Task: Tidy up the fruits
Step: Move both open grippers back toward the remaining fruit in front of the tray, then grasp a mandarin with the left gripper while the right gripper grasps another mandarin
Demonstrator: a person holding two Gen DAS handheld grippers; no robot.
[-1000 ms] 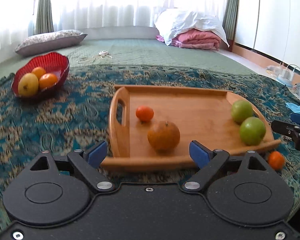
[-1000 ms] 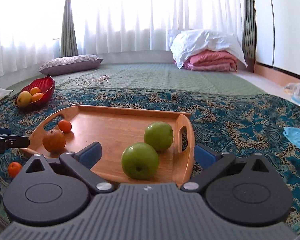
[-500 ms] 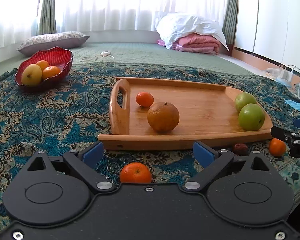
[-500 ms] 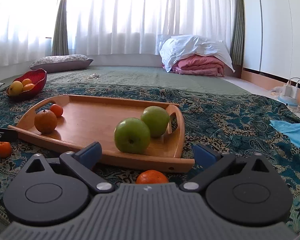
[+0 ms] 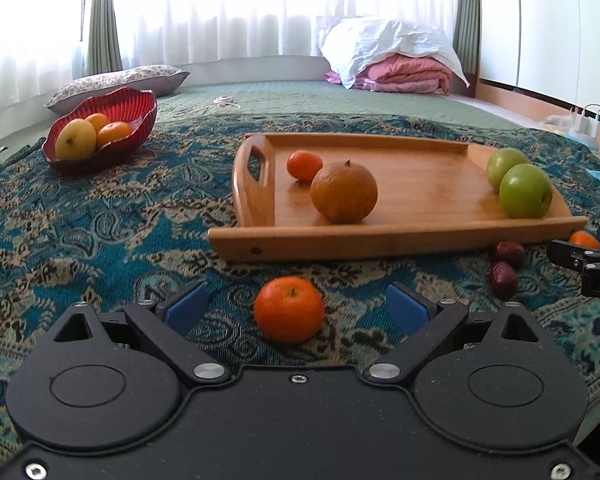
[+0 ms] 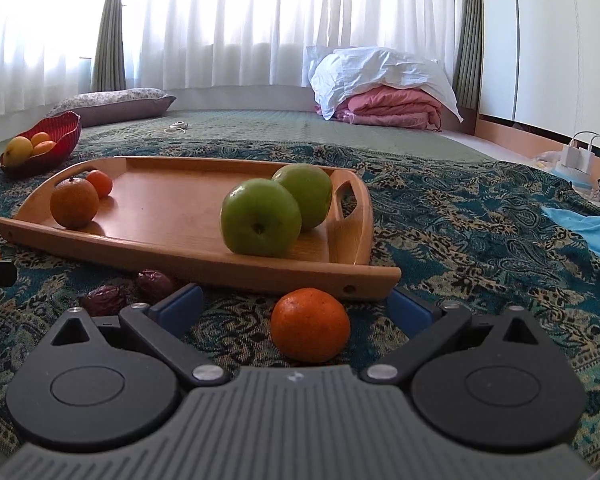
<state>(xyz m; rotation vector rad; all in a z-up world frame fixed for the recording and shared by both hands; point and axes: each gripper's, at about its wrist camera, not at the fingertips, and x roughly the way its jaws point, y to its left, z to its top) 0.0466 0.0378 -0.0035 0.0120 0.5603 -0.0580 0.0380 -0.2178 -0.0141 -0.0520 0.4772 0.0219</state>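
A wooden tray on the patterned blanket holds a large orange, a small mandarin and two green apples. My left gripper is open, with a mandarin on the blanket between its fingers. My right gripper is open, with another mandarin between its fingers, just in front of the tray. Two dark dates lie beside it. The apples sit at the tray's right end.
A red bowl with a yellow fruit and oranges stands at the far left. A pillow and folded bedding lie at the back. A blue cloth and a charger are at the right.
Both grippers have pulled back and lowered toward the blanket. A mandarin now lies between each gripper's fingers, and the dates have come into view.
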